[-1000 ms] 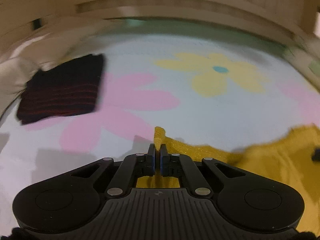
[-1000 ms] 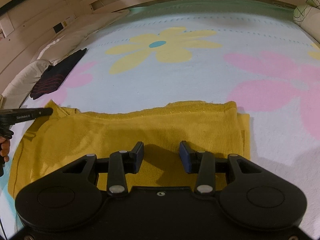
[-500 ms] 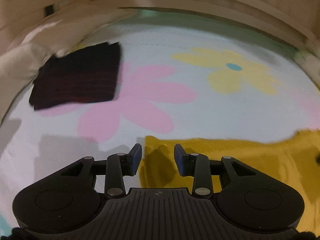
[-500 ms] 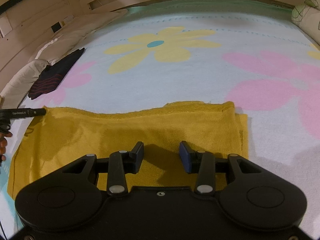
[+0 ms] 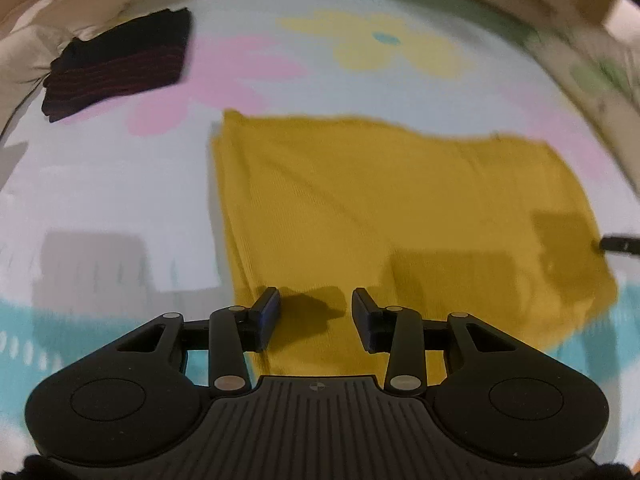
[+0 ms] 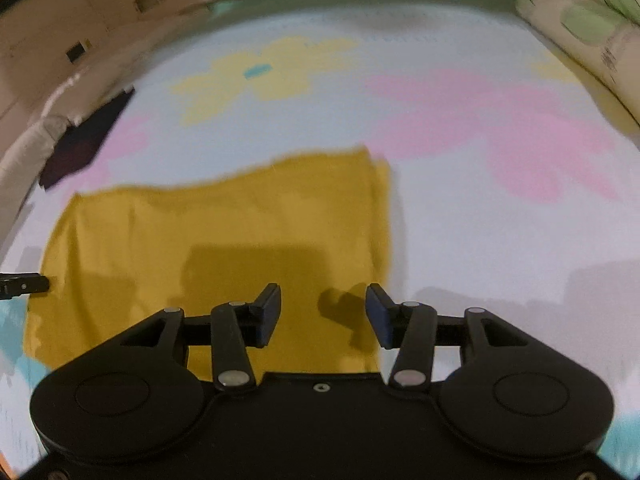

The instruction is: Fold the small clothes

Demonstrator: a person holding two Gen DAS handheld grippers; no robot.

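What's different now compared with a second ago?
The left gripper let go of the yellow garment corner, its jaws having just opened, and drew back. The right gripper widened slightly and drew back too. The garment lies flat; the dark folded garment stayed put.

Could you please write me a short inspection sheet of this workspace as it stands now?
Surface: flowered bedspread, pink and yellow blooms.
Job's things: yellow cloth lying flat, folded over; dark striped cloth folded at far left.
Clutter: nothing seen.
Grippers: left claw open above the yellow cloth's near left edge, jaws just opened, nothing between; right claw open over its near right edge, empty.
Cables: nothing seen.
Surroundings: pillow far right; wooden frame behind.
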